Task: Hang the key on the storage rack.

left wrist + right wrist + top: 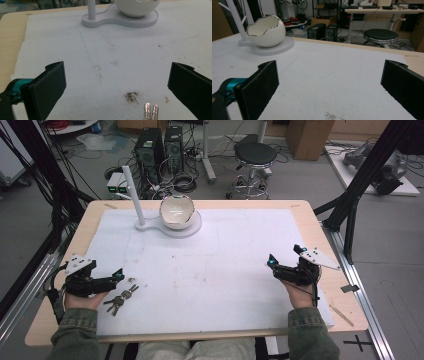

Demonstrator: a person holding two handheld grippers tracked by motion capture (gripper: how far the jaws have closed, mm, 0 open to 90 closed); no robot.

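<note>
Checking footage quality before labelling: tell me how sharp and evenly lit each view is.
High view: soft, even light, bunch of keys small and slightly blurred. Left gripper view: white mat sharp, key tips cut off at the bottom edge. Right gripper view: egg-shaped bowl crisp with a bright rim, background softer.

Even, soft indoor light, faint shadows, no glare; all views slightly grainy and soft.

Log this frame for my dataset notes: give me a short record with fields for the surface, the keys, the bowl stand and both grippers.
surface: white mat on a wooden table
keys: bunch of keys flat on the mat, just right of the left gripper
bowl: white egg-shaped bowl on a white stand with a post, far side
left gripper: open, keys unheld
right gripper: open, holding nothing
</note>
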